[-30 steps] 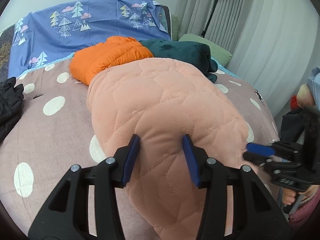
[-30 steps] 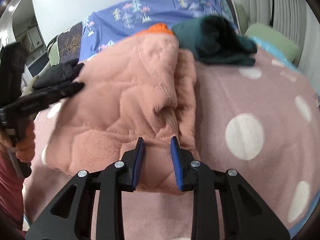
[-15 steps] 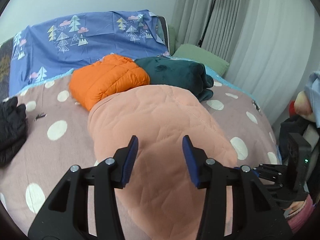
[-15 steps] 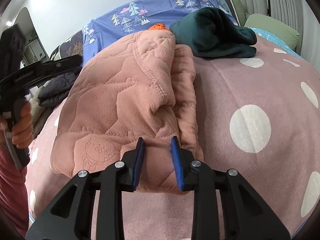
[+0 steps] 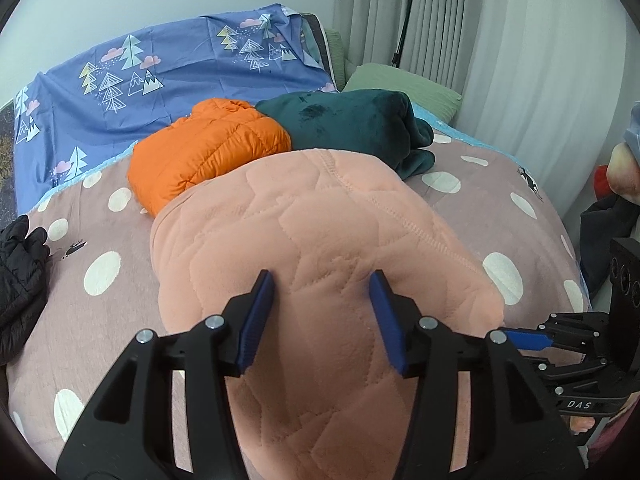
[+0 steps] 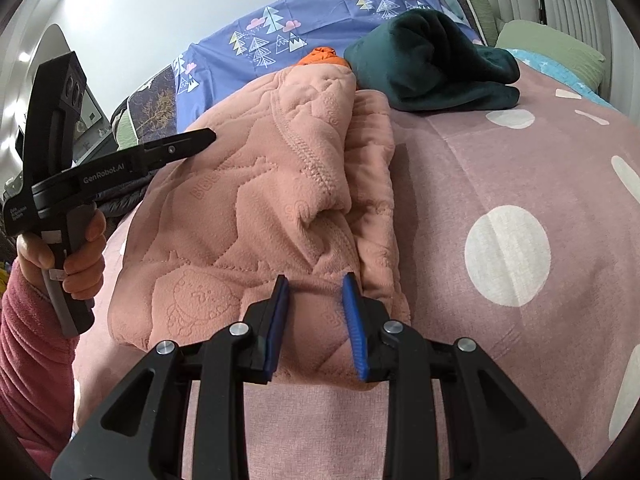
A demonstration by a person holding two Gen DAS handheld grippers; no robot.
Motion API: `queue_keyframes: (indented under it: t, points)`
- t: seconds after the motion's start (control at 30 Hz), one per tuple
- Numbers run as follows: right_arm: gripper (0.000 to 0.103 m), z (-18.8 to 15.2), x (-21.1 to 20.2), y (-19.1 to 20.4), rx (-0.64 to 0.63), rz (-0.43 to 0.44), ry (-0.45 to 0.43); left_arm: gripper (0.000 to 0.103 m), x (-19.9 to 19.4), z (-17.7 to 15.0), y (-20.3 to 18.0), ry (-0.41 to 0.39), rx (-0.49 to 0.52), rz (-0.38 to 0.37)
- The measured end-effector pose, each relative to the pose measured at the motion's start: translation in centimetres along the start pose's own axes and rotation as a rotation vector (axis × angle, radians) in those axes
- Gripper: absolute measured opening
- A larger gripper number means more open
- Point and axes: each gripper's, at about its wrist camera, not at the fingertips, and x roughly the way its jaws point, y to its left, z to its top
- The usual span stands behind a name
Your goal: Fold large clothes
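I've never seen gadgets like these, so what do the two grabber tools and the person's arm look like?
Both the left gripper and the right gripper are matte black plastic frames with triangular cut-outs, silver pivot bolts and blue ribbed pads. White lettering reads "GenRobot.AI" and "DAS". The left hand wears a dark pink fleece sleeve.

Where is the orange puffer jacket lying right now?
In the left wrist view the orange puffer jacket lies folded behind the pink quilted garment, left of the dark green fleece.

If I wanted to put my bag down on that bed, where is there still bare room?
Bare spotted blanket lies right of the folded pink garment, in front of the dark green bundle. Another bare strip runs between the pink garment and the black jacket. The far end is crowded: orange jacket and green bundle sit side by side.
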Motion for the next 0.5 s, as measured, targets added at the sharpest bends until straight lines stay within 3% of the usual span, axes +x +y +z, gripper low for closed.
queue_keyframes:
  t: [0.27,0.5]
  points:
    - [0.030,0.1,-0.3,0.0,0.014,0.007,0.003,0.052,0.4,0.0,-0.2,-0.006,0.004,0.001]
    - [0.031,0.0,-3.1,0.5,-0.025,0.011,-0.049,0.052,0.7,0.0,0.4,-0.004,-0.026,-0.003]
